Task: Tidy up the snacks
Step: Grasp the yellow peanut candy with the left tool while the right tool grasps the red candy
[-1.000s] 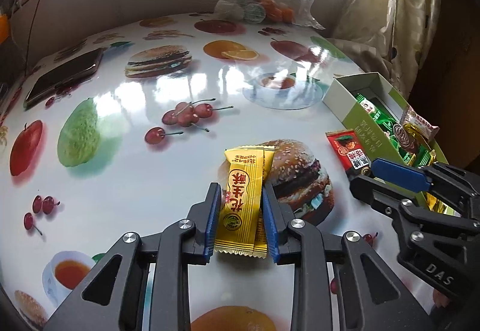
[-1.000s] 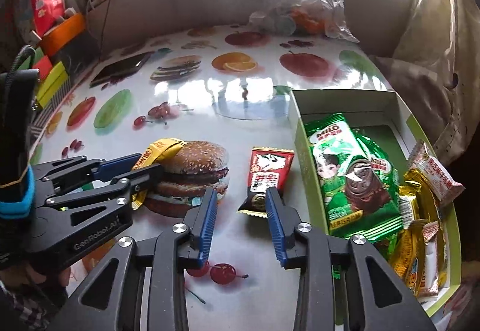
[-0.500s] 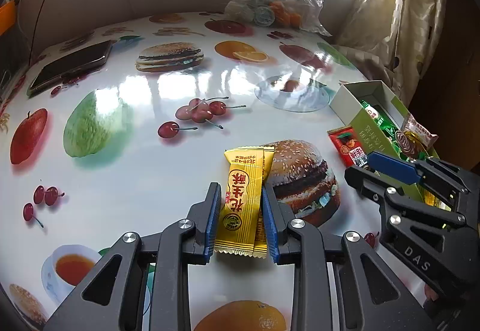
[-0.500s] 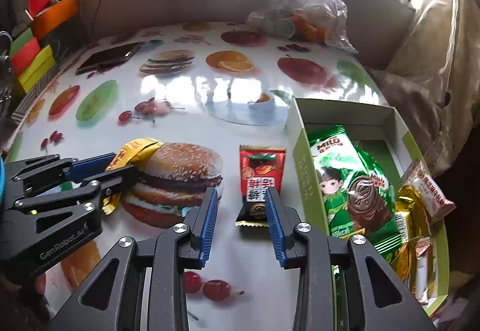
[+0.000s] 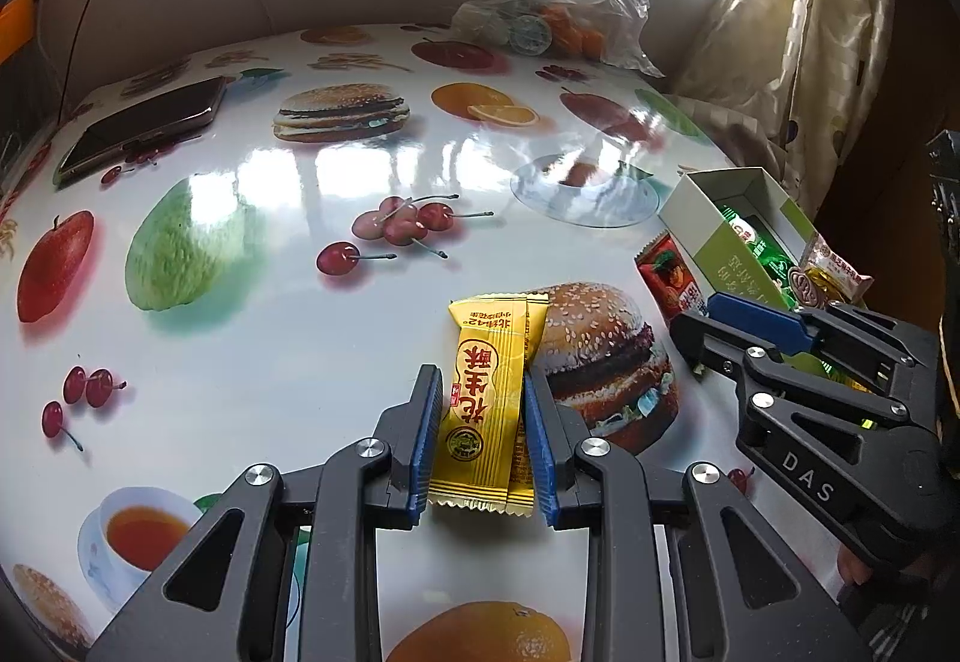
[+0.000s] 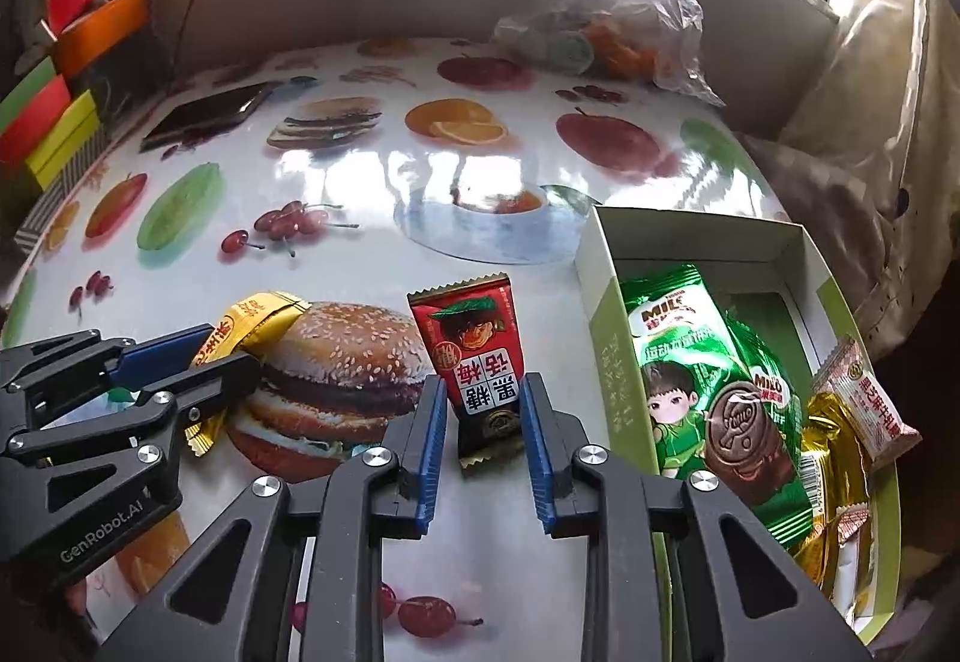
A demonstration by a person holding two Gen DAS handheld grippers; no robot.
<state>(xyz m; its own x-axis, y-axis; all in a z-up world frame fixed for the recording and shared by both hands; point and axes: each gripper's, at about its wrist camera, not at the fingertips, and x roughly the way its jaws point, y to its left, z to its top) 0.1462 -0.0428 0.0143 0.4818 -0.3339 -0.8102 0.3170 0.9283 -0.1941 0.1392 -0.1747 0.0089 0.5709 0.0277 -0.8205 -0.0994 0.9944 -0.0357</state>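
My left gripper [image 5: 480, 380] is shut on a yellow snack packet [image 5: 483, 404] that lies on the fruit-printed table; a second yellow packet shows under it. The right gripper [image 6: 483, 392] has its jaws closing around the lower end of a red snack packet [image 6: 474, 344], the pads a sliver off its sides. Just right of it stands an open green-and-white box [image 6: 600, 338] with a green Milo packet [image 6: 708, 380], gold packets and a pink one [image 6: 864, 404]. In the left wrist view the red packet [image 5: 666, 278] and the box [image 5: 708, 236] sit at the right, beside the right gripper's fingers [image 5: 756, 314].
A clear plastic bag [image 6: 612, 2] of fruit stands at the table's far edge. A dark phone [image 6: 204, 116] lies far left. Coloured boxes [image 6: 48, 122] are stacked off the left edge. A curtain [image 5: 798, 32] hangs at the right.
The right gripper has come forward over the red packet and its jaws have narrowed around it. The left gripper keeps its hold on the yellow packet in the same spot.
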